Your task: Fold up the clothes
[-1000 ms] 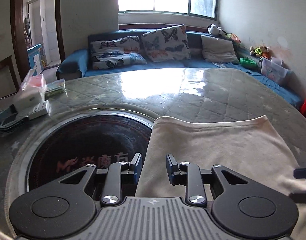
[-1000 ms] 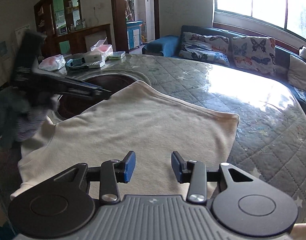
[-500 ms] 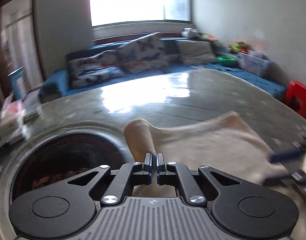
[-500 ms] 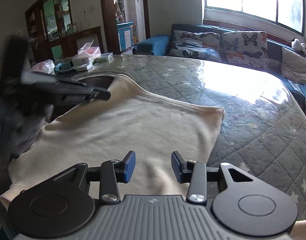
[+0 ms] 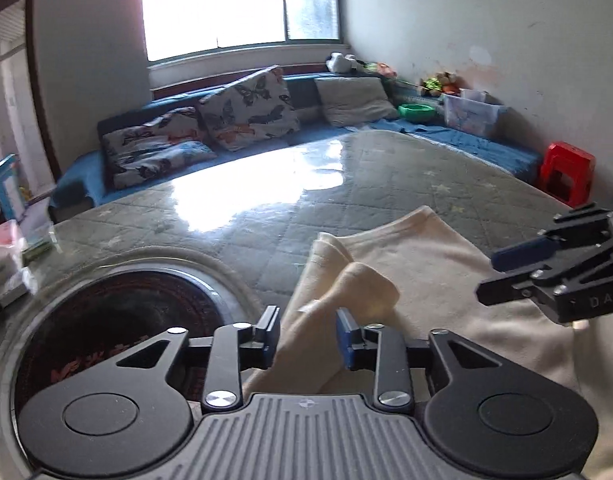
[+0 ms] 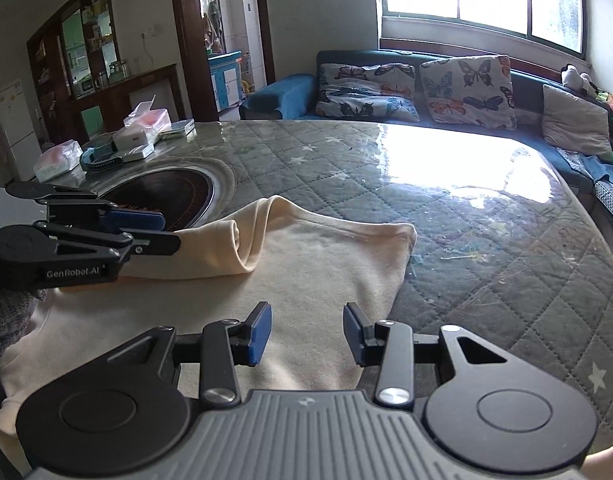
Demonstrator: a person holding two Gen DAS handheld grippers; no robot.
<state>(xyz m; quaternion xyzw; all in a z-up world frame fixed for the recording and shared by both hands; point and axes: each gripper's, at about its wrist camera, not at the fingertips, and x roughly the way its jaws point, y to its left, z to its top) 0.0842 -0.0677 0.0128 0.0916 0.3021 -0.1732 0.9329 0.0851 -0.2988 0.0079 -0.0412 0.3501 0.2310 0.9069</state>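
Note:
A cream garment lies flat on the quilted table. Its left edge is turned over into a loose roll that rests on the rest of the cloth; the roll also shows in the left wrist view. My left gripper is open, its jaws either side of that roll without gripping it; it appears from the side in the right wrist view. My right gripper is open and empty just above the garment's near part; it shows in the left wrist view.
A dark round inset sits in the table left of the garment. Boxes and tissue packs stand at the table's far left. A blue sofa with butterfly cushions runs behind the table. A red stool stands at the right.
My left gripper shut on the garment's left edge, carried it rightward over the cloth, and has now opened, leaving the folded roll. My right gripper stayed open.

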